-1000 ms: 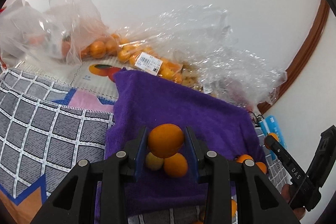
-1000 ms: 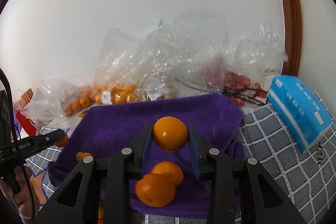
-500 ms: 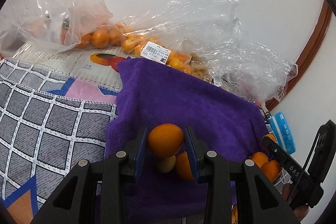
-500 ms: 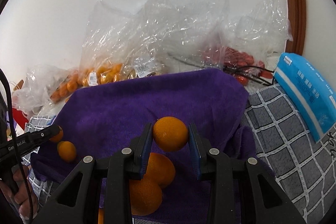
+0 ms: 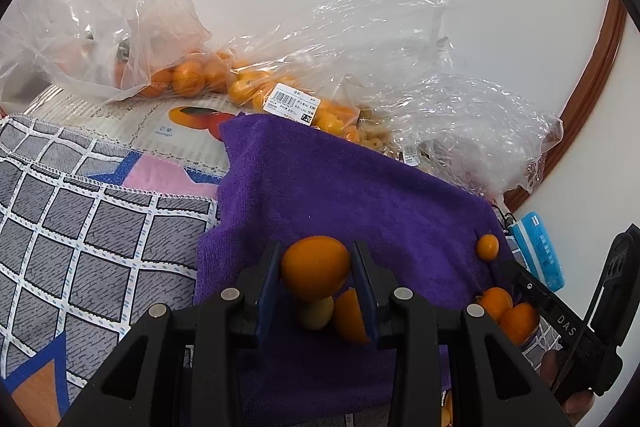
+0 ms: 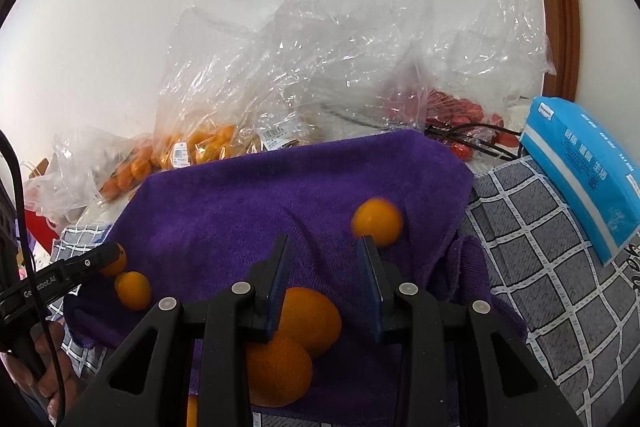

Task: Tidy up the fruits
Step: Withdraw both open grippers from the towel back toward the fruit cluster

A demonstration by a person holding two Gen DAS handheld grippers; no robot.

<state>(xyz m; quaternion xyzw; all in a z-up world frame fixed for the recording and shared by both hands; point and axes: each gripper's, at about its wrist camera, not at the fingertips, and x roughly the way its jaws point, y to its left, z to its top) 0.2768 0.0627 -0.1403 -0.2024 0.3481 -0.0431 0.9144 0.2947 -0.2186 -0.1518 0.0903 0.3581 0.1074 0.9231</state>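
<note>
Left wrist view first. A grey checked cloth (image 5: pixel 80 259) lies left of the purple towel (image 5: pixel 340 187). Clear bags of oranges (image 5: pixel 192 79) sit behind the towel, by the wall. Over the near part of the towel, the left hand-held gripper (image 5: pixel 316 251) pinches a round orange (image 5: pixel 315 267) between its two blue pads. This fruit is bright orange, smooth and a bit shiny. Under it, on the towel, sit a small yellow-green fruit (image 5: pixel 316 313) and a second orange (image 5: pixel 352 315), half hidden by a finger. A blue pack (image 5: pixel 540 255) lies just right of the towel.

Right wrist view next. One loose orange (image 6: pixel 133 290) sits at the towel's left edge. Two big oranges (image 6: pixel 296 343) touch each other at the towel's near edge. They are fat, deep orange and have tiny dimples. The right hand-held gripper (image 6: pixel 323 241) is above them. Its blue pads stand a little apart and nothing is between them. Just past its right finger, a blurry orange (image 6: pixel 377 221) sits on the towel, near the towel's right side.
</note>
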